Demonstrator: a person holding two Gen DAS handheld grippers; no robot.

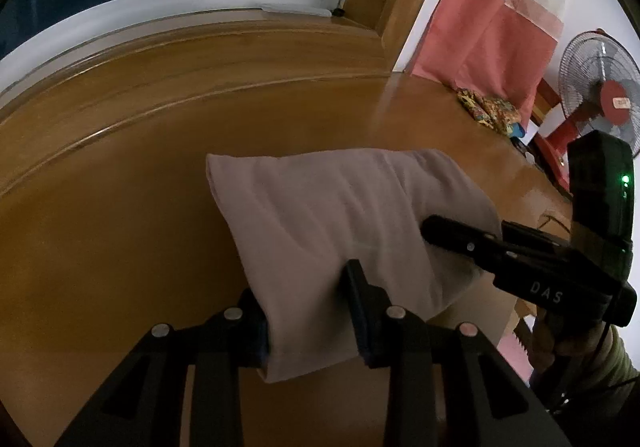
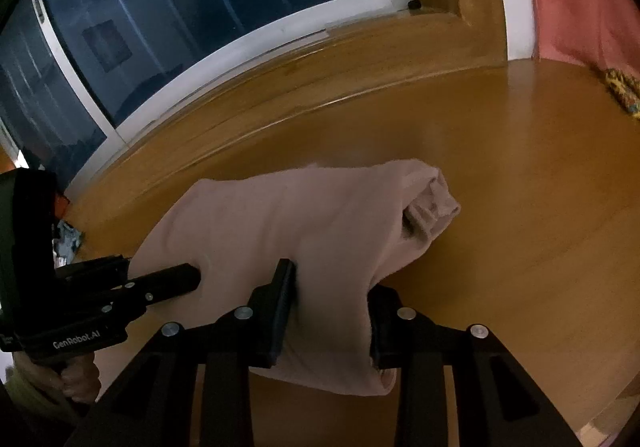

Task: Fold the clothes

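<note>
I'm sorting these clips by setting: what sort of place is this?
Probably a room in a home, at night. A wide wooden surface runs below a large dark window, a red floral curtain hangs at the wall, and a standing fan stands beside it.

A home is shown, most likely a bedroom or living room at night. A wide wooden platform [image 1: 120, 207] is set below a white-framed window [image 2: 224, 43] whose panes are dark. A pink floral curtain [image 1: 492, 15] is hung beside it, and a standing fan [image 1: 600, 87] and a patterned cloth bundle [image 1: 488, 111] are seen nearby.
</note>
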